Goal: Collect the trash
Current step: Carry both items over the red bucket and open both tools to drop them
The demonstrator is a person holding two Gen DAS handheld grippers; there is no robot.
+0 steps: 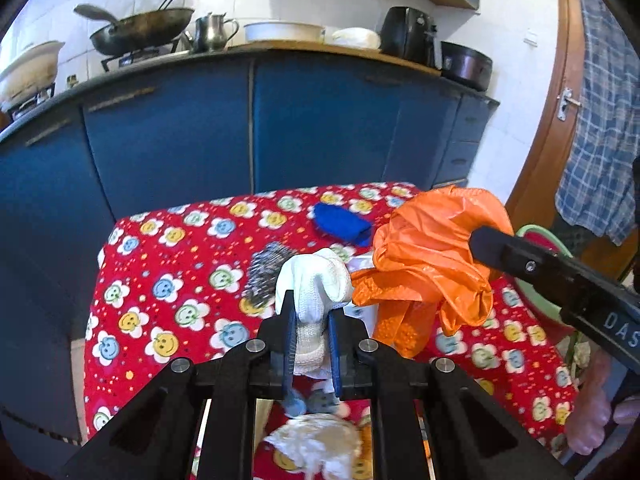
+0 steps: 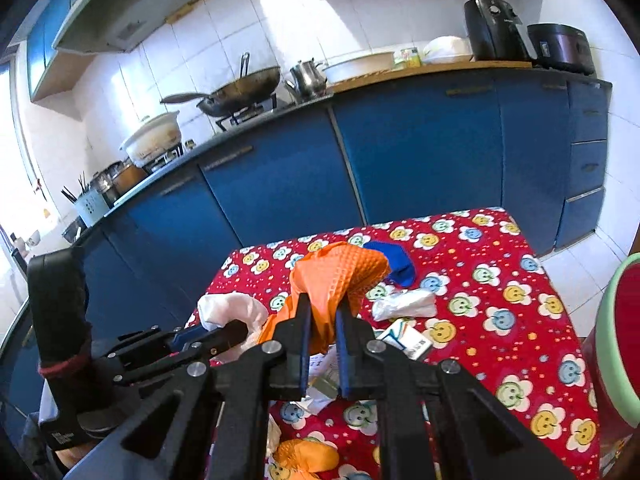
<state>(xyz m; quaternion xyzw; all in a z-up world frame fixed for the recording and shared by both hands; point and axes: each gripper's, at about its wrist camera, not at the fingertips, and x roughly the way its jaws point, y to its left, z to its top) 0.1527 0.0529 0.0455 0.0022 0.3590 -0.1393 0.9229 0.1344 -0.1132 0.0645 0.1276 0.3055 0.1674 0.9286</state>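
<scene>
My left gripper (image 1: 312, 300) is shut on a white cloth glove (image 1: 316, 280), lifted above the red flowered tablecloth (image 1: 168, 272). My right gripper (image 2: 322, 304) is shut on an orange rubber glove (image 2: 340, 272), also held above the table; in the left wrist view that orange glove (image 1: 428, 260) hangs to the right beside the right gripper's finger. The white glove (image 2: 232, 308) and the left gripper (image 2: 236, 330) show at the left of the right wrist view. A blue cloth (image 1: 340, 224), a metal scourer (image 1: 268, 268), a crumpled tissue (image 1: 316, 444) and a clear wrapper (image 2: 404, 304) lie on the table.
A green-rimmed red bin (image 2: 616, 344) stands at the table's right side. A small carton (image 2: 408, 340) and another orange piece (image 2: 304, 456) lie on the cloth. Blue kitchen cabinets (image 1: 248, 120) run behind the table, with a wok (image 1: 140, 30) and pots on the counter. A checked shirt (image 1: 604, 140) hangs at the right.
</scene>
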